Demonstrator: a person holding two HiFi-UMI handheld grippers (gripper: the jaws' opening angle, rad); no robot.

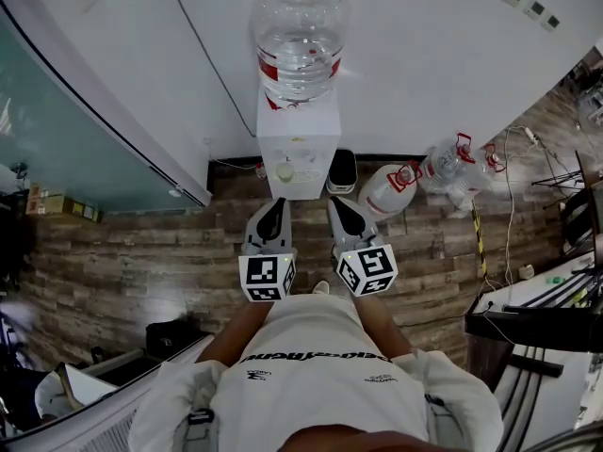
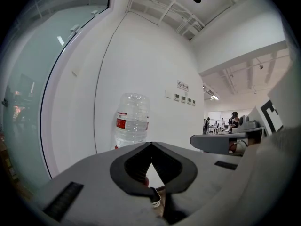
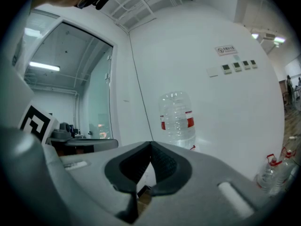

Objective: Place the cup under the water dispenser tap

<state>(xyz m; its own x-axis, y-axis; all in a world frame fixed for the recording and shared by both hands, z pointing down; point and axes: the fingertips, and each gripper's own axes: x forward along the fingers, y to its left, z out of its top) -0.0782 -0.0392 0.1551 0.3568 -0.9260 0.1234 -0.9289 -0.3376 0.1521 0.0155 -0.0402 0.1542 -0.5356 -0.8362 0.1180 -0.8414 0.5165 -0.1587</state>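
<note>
The white water dispenser (image 1: 297, 149) stands against the wall with a big clear bottle (image 1: 300, 36) on top. A pale round cup (image 1: 285, 170) sits in its front recess, under the taps. Both grippers are held side by side just in front of it. My left gripper (image 1: 276, 204) is shut with nothing between its jaws, its tip just short of the cup. My right gripper (image 1: 339, 202) is also shut and empty, to the cup's right. In the left gripper view the jaws (image 2: 151, 144) meet below the bottle (image 2: 132, 119). In the right gripper view (image 3: 151, 144) they also meet, beside the bottle (image 3: 177, 117).
A black bin (image 1: 341, 169) stands right of the dispenser. Empty water bottles (image 1: 388, 190) lie on the wooden floor (image 1: 141, 252) further right. A glass partition (image 1: 57, 130) runs along the left. A dark desk with cables (image 1: 532, 318) is at the right.
</note>
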